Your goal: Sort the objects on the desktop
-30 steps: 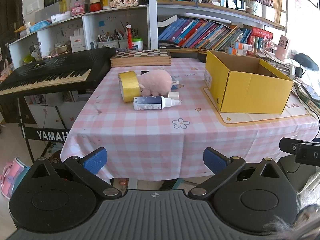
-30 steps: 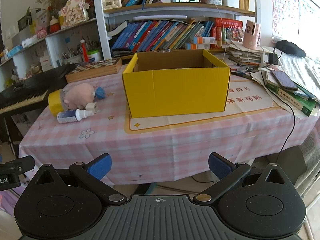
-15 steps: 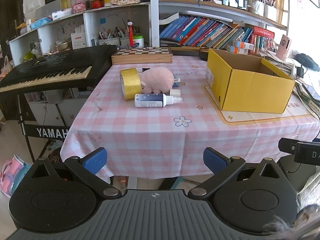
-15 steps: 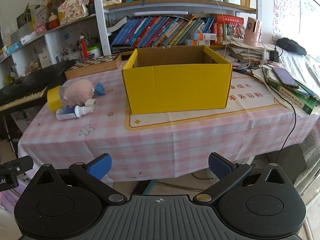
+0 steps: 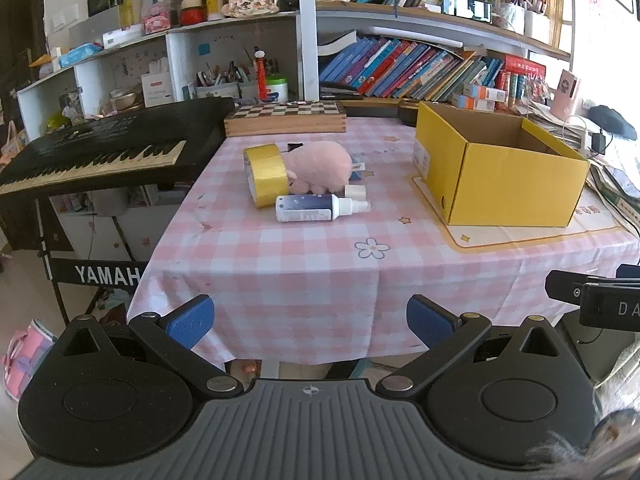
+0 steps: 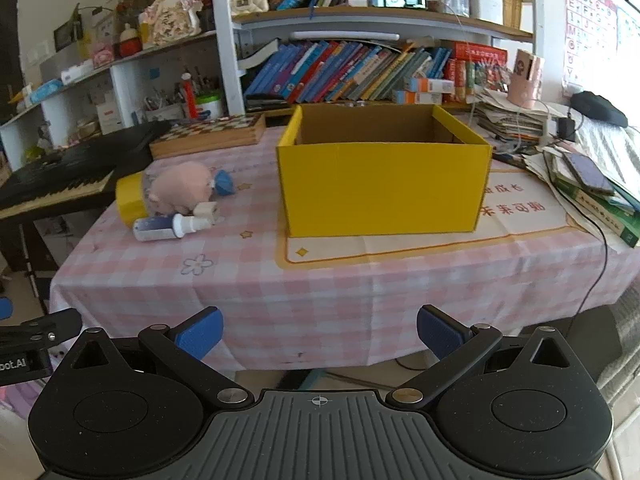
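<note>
Change: both viewpoints closer to the table than a second ago, the yellow cardboard box (image 6: 383, 188) and the object cluster larger in both views; nothing on the cloth displaced.
Left gripper (image 5: 310, 317): released, blue pads spread wide, empty, short of the near table edge, well apart from the box and aimed at the cluster left of it.
Right gripper (image 6: 319, 330): released too, empty, facing the front wall of the box.
Box: upright on a printed mat (image 6: 516, 224), flaps open, no contents visible from here.
Spray bottle (image 5: 316, 208): lying on its side, left of the box, nearest item to the table edge.
Pink plush pig (image 5: 320, 166): just behind the bottle, left of the box.
Yellow tape roll (image 5: 266, 174): against the pig, on the side farther from the box.
Small white cap (image 5: 355, 191): between bottle and box.
Meaning: approach only; sorting apparently not begun, every item outside the box, bottle probably the easiest first pick for the left gripper.
</note>
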`<act>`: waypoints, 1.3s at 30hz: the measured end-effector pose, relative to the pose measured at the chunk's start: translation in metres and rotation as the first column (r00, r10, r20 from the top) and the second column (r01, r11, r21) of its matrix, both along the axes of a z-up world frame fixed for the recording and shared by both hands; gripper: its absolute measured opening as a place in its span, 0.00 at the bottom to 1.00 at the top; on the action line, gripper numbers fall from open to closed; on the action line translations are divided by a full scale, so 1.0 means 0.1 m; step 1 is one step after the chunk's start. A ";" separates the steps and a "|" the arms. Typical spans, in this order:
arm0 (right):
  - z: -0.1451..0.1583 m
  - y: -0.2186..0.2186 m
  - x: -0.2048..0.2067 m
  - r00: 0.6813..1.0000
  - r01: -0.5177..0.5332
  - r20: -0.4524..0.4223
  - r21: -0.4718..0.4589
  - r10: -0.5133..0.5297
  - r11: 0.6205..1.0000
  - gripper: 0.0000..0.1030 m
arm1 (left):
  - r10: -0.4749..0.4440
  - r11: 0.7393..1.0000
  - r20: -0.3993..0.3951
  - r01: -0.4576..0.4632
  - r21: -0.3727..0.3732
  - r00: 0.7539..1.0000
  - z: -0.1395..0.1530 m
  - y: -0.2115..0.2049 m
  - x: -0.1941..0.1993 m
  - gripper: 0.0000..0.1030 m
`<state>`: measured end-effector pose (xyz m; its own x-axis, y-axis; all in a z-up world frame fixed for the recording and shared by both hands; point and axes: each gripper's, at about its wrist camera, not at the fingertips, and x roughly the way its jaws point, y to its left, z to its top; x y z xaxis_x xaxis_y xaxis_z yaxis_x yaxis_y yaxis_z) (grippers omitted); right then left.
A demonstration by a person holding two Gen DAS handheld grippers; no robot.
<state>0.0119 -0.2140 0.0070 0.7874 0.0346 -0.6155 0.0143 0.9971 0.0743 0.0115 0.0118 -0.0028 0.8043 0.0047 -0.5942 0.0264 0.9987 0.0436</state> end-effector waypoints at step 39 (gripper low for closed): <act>0.03 0.70 0.38 0.953 -0.302 0.030 -0.005 0.302 0.953 1.00 | 0.210 0.978 -0.013 -0.210 0.020 0.978 -0.03 0.52 -0.04 1.00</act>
